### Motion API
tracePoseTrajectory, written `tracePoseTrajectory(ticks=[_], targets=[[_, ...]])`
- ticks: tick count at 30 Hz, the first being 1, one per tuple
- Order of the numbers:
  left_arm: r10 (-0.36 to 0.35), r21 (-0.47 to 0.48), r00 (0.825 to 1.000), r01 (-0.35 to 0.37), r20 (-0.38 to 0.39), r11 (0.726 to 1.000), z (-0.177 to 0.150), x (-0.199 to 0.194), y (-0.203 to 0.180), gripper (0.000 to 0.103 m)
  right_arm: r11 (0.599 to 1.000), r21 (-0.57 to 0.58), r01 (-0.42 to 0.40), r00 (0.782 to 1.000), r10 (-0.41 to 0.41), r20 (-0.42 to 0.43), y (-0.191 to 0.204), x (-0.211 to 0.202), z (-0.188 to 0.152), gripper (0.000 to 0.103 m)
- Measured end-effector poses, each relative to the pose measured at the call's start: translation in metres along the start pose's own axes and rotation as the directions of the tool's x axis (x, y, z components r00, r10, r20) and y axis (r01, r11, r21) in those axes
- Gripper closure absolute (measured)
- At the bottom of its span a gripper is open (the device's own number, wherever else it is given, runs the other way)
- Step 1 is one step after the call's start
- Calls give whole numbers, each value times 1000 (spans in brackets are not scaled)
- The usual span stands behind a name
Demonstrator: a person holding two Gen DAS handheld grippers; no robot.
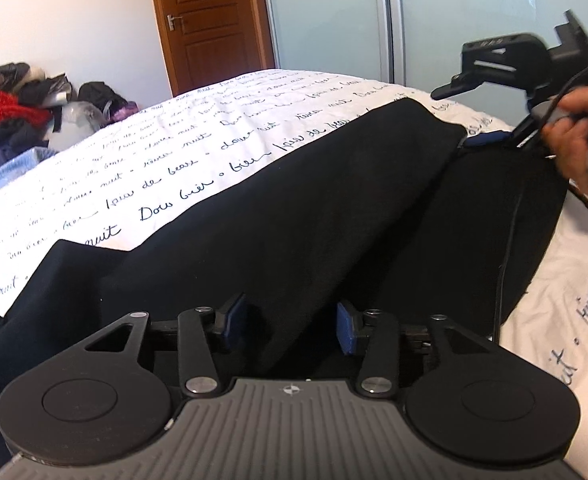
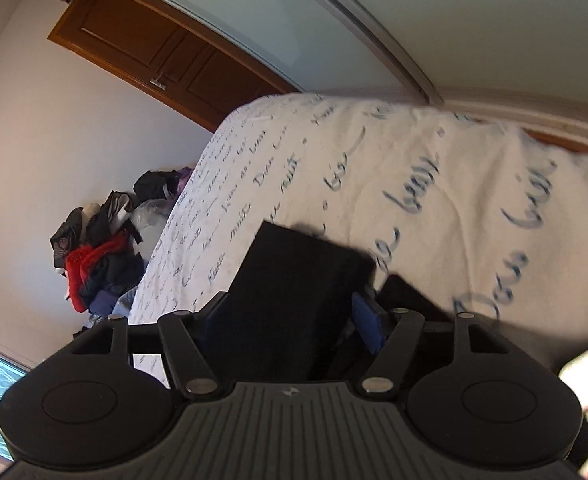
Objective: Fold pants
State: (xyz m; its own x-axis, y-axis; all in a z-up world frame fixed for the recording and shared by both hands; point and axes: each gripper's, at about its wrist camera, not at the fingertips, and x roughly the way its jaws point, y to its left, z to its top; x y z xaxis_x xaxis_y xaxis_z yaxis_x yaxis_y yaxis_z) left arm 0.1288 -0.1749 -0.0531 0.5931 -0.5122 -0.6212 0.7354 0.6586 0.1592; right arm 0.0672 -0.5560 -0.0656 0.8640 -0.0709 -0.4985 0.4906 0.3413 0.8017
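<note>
The black pants (image 1: 294,216) lie on the bed (image 1: 141,168), folded lengthwise, running from the near left to the far right across the white cover with its handwriting print. The left tool (image 1: 289,322) sits low over the near end with its blue pads (image 1: 344,326) standing apart; dark cloth lies under and between them, but the pads do not press on it. The right tool (image 2: 289,320) is also spread, with the far end of the pants rising between its pads and neither pad visibly squeezing the fabric.

From here the main risk is the fold coming undone. The cloth is soft and the top layer is only resting on the lower one, so if either tool lifts away with fabric snagged on a pad, the edge could drag and the layers would slide out of line. A loose corner at the near left already spreads off the fold.

The left wrist view shows the whole length of the pants, plus the right tool (image 1: 490,136) and the hand (image 1: 578,148) gripping it at the far right. The right wrist view, tilted and partly blurred, shows only the end of the pants, and the pile of clothes (image 2: 97,256) beyond the bed.
</note>
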Motion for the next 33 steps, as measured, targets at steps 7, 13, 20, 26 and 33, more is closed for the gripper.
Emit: tracePoseTrajectory(ticks=[7,13,20,26,33], targets=[[-29,-116,999,27,-21,993,7,7,13,54,997,37,-66,995,68,-71,-6,19,6,38],[-22,-70,999,20,-24,997,8,8,8,56,996,-47,-74,996,76,50,1,29,20,43],[-33,52,999,32,3,998,6,7,-9,72,999,-17,-33,998,34,54,-11,28,20,97],[6,1,999,-6,41,1000,14,-1,-5,87,991,-100,-93,993,100,64,23,18,26,97],[-4,-84,990,16,139,996,27,-33,6,87,942,-284,-180,960,231,159,74,-21,24,97]])
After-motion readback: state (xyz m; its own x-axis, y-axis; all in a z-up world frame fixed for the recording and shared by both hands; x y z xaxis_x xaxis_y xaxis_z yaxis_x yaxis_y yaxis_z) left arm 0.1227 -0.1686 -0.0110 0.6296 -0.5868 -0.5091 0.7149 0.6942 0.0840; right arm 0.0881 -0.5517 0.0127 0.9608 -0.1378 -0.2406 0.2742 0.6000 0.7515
